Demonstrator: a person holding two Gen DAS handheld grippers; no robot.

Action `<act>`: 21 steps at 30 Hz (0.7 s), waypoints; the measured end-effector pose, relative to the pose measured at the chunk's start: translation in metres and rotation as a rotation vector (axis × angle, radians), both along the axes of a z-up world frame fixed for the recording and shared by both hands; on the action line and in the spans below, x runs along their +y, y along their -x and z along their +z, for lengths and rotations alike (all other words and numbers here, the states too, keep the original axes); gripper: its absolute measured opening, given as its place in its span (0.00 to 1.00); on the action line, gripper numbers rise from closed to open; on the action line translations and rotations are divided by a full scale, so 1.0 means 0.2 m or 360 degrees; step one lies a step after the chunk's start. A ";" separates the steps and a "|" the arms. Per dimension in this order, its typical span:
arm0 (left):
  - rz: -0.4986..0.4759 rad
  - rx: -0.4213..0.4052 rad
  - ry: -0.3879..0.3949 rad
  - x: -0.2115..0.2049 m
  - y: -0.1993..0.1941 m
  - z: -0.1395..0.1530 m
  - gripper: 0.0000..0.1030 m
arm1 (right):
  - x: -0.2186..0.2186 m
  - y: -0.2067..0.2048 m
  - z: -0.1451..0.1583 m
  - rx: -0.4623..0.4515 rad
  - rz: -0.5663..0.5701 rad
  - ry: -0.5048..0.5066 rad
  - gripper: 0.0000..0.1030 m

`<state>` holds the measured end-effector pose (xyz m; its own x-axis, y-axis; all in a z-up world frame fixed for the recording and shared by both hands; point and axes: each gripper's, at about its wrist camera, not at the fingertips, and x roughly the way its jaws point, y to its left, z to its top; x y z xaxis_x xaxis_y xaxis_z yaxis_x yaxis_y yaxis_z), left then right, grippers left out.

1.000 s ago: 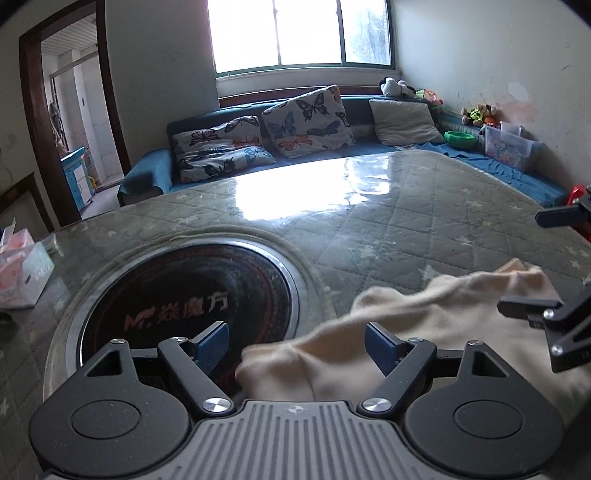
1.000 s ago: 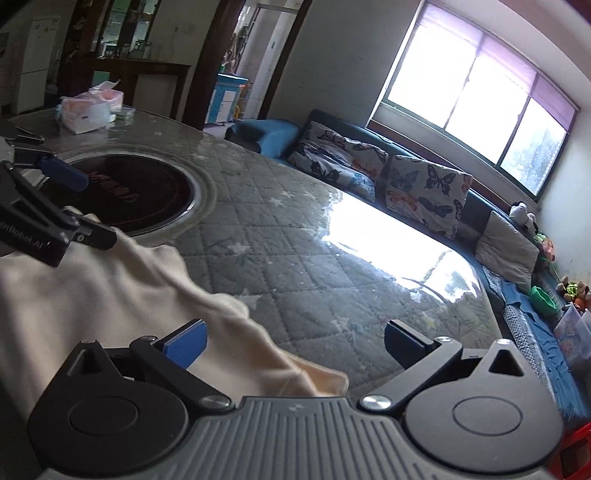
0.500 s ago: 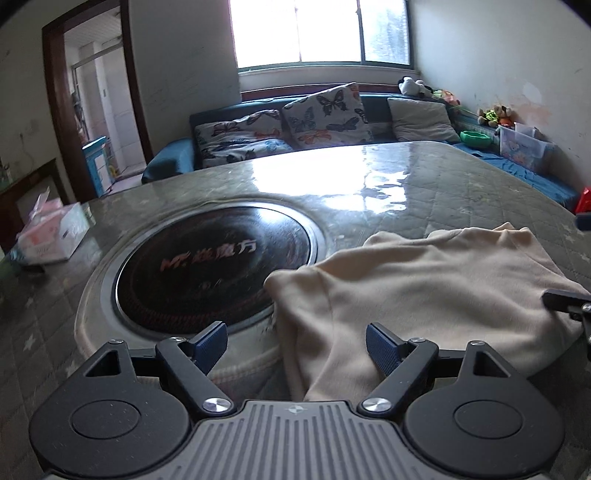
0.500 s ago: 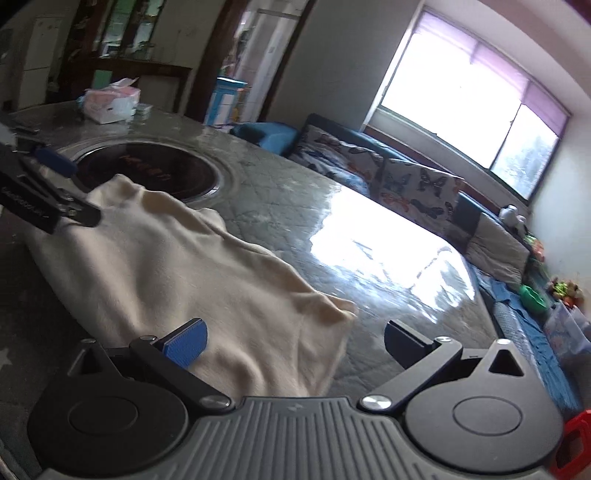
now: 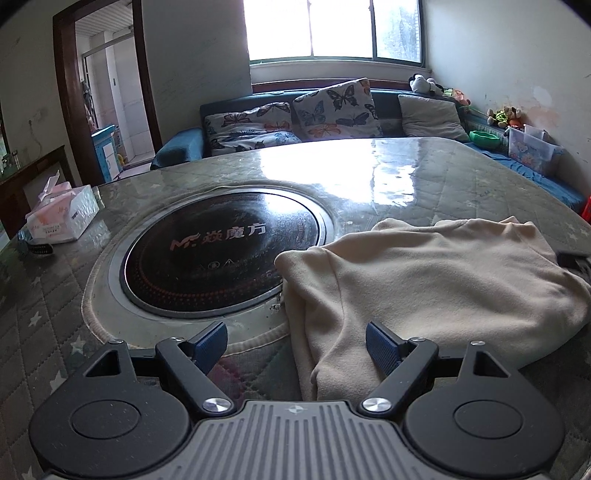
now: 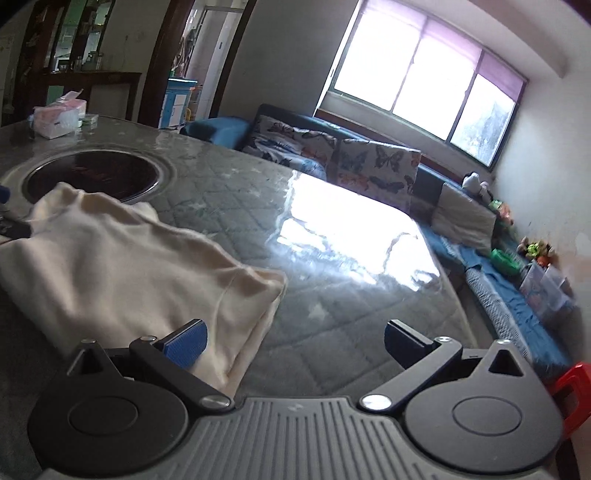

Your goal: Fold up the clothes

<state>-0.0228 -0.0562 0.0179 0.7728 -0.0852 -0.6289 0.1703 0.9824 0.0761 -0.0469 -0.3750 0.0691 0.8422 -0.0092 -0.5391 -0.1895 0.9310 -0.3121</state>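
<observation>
Two grippers are seen over a round table (image 5: pixel 424 177) covered by a quilted, star-printed cloth under a glossy sheet. One cream garment (image 5: pixel 424 280) is laid on the table just beside the black hob (image 5: pixel 221 251) sunk in the table's middle, and one rounded corner of the garment is lapped over the hob's rim. The garment is seen folded over, with a doubled edge (image 6: pixel 255 317) showing in the right wrist view on the side away from the hob. The left gripper (image 5: pixel 295 341) is held with its jaws spread wide; the garment's near edge is drooped between them, and no cloth is pinched by either blue pad (image 5: pixel 210 341). The right gripper (image 6: pixel 295 341) is likewise held wide apart, its left pad (image 6: pixel 186 341) placed over the garment's folded edge while the other finger is set over bare table; whether that pad is touching the cloth cannot be told. A dark tip of the right gripper is glimpsed at the garment's far side from the hob in the left wrist view. A tissue box (image 5: pixel 61 216) is stood on the table beyond the hob, well apart from the garment. A sofa (image 5: pixel 325 114) with butterfly cushions is placed behind the table, under the window (image 5: pixel 332 29).
</observation>
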 end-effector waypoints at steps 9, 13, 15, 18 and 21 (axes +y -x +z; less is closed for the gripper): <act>0.0010 0.0028 0.0039 0.03 -0.01 0.00 0.82 | -0.03 -0.26 -0.05 0.0017 -0.0089 0.0005 1.00; 0.0018 0.0020 0.0041 0.03 -0.02 0.01 0.84 | -0.02 -0.33 -0.07 0.0033 -0.0093 0.0017 1.00; 0.0022 0.0019 0.0045 0.04 -0.03 0.01 0.84 | 0.00 -0.36 -0.09 0.0066 -0.0070 0.0041 1.00; 0.0025 0.0017 0.0048 0.04 -0.03 0.01 0.84 | 0.01 -0.37 -0.10 0.0060 -0.0085 0.0043 1.00; 0.0039 0.0021 0.0061 0.06 -0.03 0.02 0.84 | 0.01 -0.37 -0.07 0.0033 -0.0086 0.0043 1.00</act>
